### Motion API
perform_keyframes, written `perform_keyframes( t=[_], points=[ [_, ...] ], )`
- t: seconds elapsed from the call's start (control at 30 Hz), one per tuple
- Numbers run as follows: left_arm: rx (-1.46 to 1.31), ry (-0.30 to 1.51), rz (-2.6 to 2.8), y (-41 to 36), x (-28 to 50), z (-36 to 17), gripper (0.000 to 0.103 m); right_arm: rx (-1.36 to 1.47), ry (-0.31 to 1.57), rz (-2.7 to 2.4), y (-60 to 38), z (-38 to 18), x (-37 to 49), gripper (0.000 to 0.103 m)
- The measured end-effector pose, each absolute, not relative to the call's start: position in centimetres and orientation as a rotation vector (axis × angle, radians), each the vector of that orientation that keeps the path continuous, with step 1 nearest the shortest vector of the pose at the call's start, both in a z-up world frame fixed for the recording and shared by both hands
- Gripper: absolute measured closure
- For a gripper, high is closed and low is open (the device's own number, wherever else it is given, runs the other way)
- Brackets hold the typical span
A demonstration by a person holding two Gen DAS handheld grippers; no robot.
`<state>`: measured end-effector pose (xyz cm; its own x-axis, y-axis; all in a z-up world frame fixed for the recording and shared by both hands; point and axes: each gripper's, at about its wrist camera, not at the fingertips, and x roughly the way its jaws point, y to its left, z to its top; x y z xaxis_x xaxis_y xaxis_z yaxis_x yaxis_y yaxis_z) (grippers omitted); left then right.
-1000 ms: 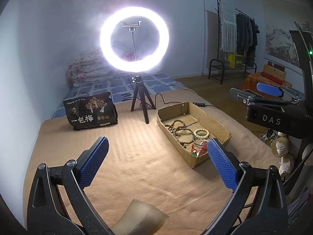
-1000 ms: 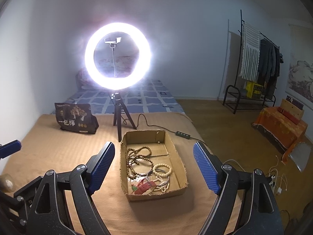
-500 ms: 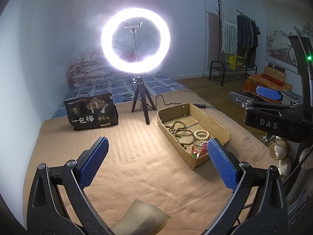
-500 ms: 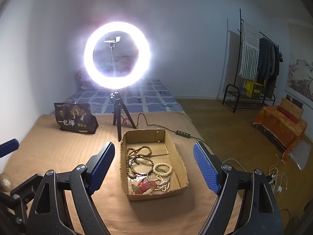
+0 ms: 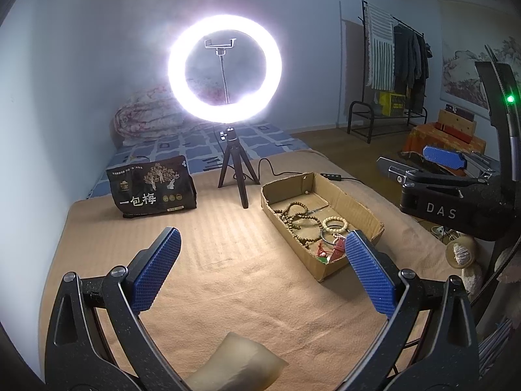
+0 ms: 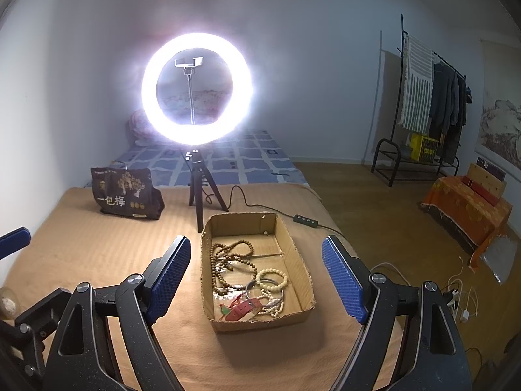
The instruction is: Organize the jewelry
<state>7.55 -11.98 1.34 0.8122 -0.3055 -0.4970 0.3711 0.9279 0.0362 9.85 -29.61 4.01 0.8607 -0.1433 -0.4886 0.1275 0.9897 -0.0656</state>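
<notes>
Jewelry location: brown bead strands (image 6: 228, 265), a cream bracelet (image 6: 272, 279) and a red strap (image 6: 242, 309) lie tangled in the cardboard box (image 6: 208, 280) on the bed (image 6: 97, 254).
Left gripper (image 5: 260, 270): your fingers are spread wide and empty, beside the box.
Right gripper (image 6: 255, 280): spread wide, empty, above the box.
Step in hand: you hover; this fits pieces awaiting sorting or just deposited.
Next move: undetermined.

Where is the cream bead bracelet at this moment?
In the right wrist view, the cream bead bracelet lies inside the cardboard box, toward its near right part, beside the brown bead necklace and just behind the red strap.
</notes>
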Motion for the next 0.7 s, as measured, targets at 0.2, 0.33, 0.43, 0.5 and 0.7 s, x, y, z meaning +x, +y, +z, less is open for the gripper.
perform_keyframes(
  t=[0.2,0.33,0.43,0.5,0.7],
  points=[
    [0.134,0.505,-0.363,-12.01,7.57,1.48,0.0,-0.03,0.517,-0.144,-29.57,3.93,9.91,0.02],
    [0.133,0.505,-0.363,-12.04,7.56,1.49,0.0,-0.027,0.521,-0.144,-29.54,3.76,9.94,0.02],
    [0.134,0.505,-0.363,-12.03,7.53,1.46,0.0,-0.029,0.524,-0.144,-29.45,3.65,9.94,0.02],
    [0.134,0.503,-0.364,-12.08,7.51,1.52,0.0,-0.029,0.525,-0.143,-29.38,3.62,9.92,0.02],
    [0.14,0.491,-0.36,-12.16,7.39,1.95,0.0,-0.028,0.528,-0.145,-29.32,3.59,9.98,0.02]
  ],
)
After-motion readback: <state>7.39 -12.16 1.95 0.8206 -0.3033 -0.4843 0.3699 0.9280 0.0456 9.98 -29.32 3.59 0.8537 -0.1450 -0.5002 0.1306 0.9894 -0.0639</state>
